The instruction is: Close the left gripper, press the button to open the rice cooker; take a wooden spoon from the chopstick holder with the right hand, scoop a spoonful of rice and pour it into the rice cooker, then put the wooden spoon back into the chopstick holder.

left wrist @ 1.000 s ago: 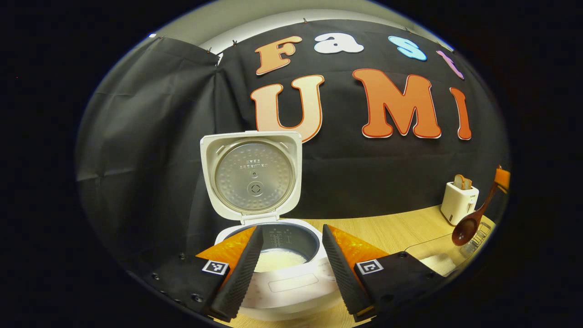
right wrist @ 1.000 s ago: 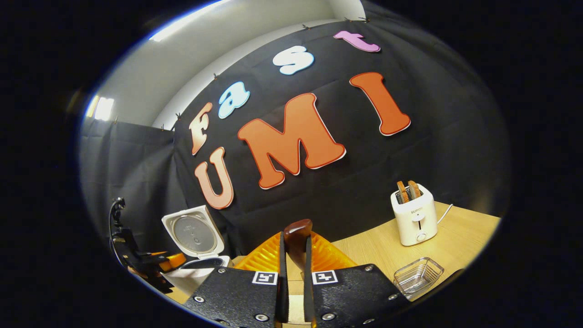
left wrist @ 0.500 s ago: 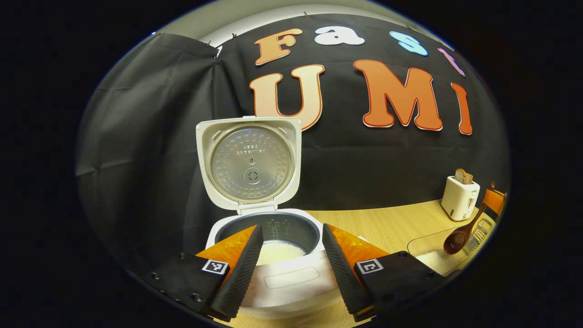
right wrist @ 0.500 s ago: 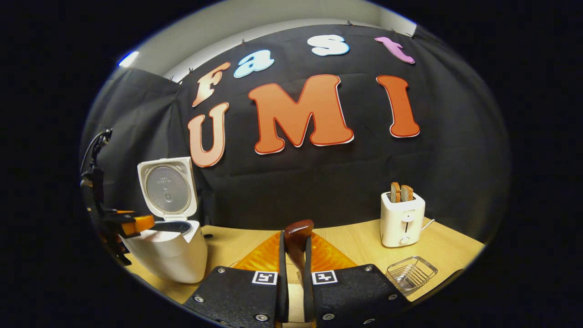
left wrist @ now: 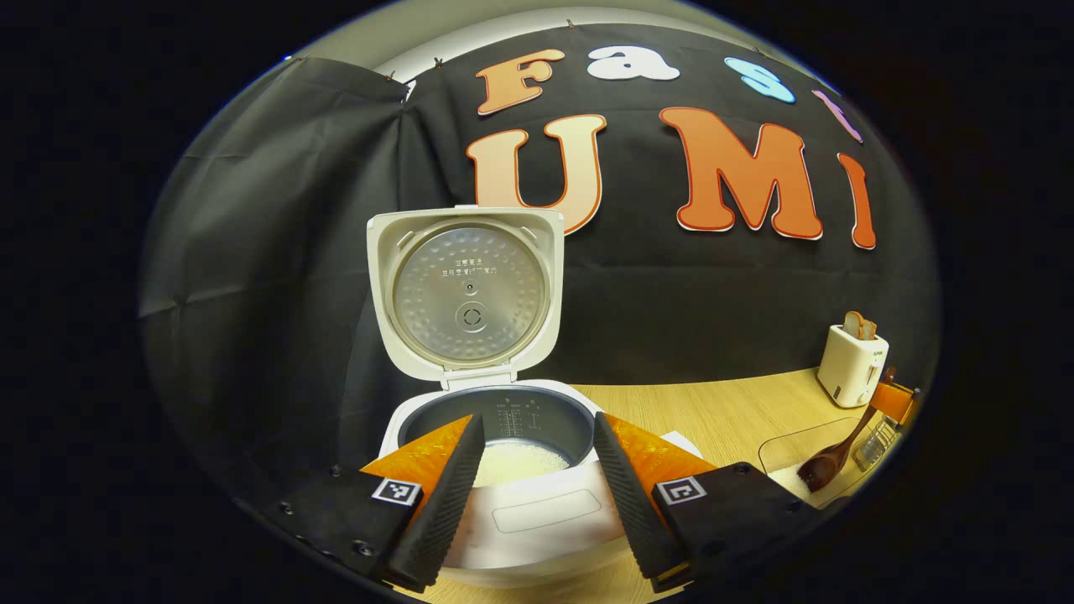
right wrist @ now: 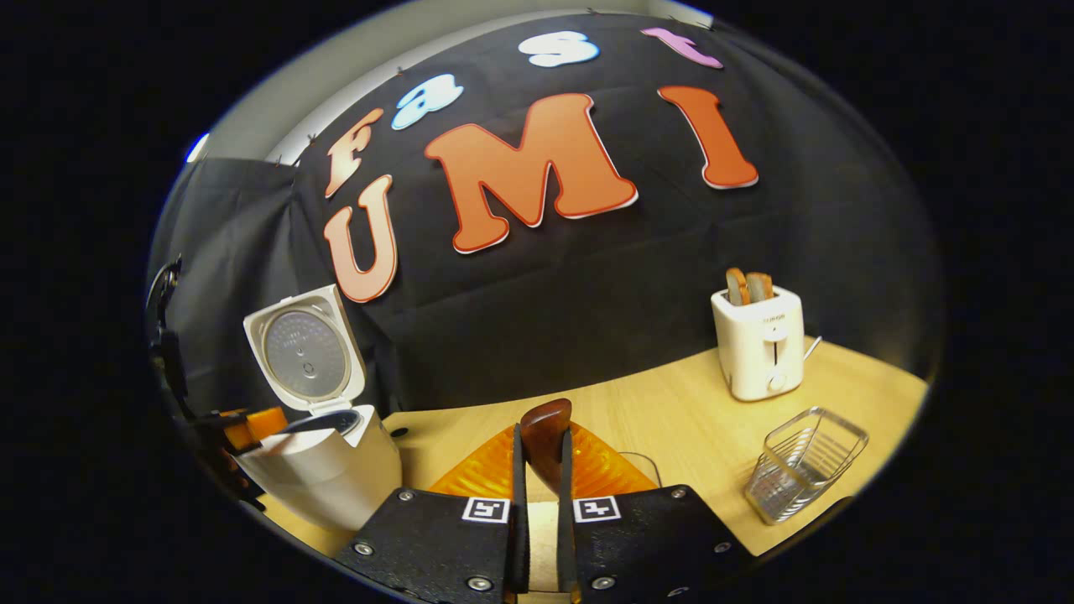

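The white rice cooker stands open, its lid upright, and white rice lies in the pot. My left gripper is open, its fingers spread on either side of the cooker's front with nothing between them. My right gripper is shut on the handle of the wooden spoon. In the left gripper view that spoon hangs bowl-down from the right gripper over a clear dish of rice. I cannot tell whether the bowl touches the rice.
The wire chopstick holder stands on the wooden table to the right of the right gripper. A white toaster with bread slices sits behind it. The cooker and left gripper are far left.
The right gripper has come down with the spoon, so its bowl now hangs low over the rice dish. The left gripper has hardly moved and stays open.
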A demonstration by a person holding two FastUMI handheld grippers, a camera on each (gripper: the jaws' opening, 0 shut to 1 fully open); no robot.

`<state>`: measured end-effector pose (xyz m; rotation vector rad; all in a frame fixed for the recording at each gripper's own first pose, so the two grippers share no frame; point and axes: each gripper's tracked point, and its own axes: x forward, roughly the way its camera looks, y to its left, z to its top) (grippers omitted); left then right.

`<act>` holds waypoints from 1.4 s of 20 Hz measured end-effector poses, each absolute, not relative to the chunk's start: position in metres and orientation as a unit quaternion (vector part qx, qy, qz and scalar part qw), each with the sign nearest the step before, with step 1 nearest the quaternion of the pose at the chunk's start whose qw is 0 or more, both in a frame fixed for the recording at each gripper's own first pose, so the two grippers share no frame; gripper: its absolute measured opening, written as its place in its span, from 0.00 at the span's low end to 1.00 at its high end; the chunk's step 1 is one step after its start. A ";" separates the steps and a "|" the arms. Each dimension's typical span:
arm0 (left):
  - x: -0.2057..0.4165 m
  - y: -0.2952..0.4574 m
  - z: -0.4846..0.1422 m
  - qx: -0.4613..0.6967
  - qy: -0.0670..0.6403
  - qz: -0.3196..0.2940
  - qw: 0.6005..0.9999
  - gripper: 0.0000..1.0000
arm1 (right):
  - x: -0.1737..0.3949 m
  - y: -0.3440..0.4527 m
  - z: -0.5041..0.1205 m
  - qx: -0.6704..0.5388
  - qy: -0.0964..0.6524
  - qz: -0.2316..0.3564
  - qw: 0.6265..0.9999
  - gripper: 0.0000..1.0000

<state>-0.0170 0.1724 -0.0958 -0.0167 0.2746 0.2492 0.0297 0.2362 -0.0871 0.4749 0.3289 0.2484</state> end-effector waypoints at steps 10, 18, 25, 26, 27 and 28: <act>-0.023 0.178 -0.096 -0.017 0.139 0.129 0.982 0.85 | 0.028 0.254 -0.095 0.392 0.246 0.155 0.873 0.13; -0.024 0.178 -0.095 -0.019 0.136 0.128 0.982 0.85 | 0.028 0.252 -0.098 0.447 0.273 0.159 0.837 0.13; -0.026 0.178 -0.095 -0.021 0.136 0.129 0.982 0.85 | 0.025 0.255 -0.111 0.526 0.308 0.161 0.776 0.13; -0.027 0.178 -0.095 -0.022 0.136 0.129 0.982 0.87 | 0.024 0.254 -0.115 0.543 0.316 0.157 0.762 0.13; -0.027 0.179 -0.096 -0.022 0.137 0.130 0.982 0.86 | 0.024 0.253 -0.119 0.556 0.323 0.153 0.750 0.13; -0.027 0.180 -0.097 -0.021 0.138 0.131 0.981 0.85 | 0.024 0.251 -0.123 0.569 0.329 0.150 0.738 0.13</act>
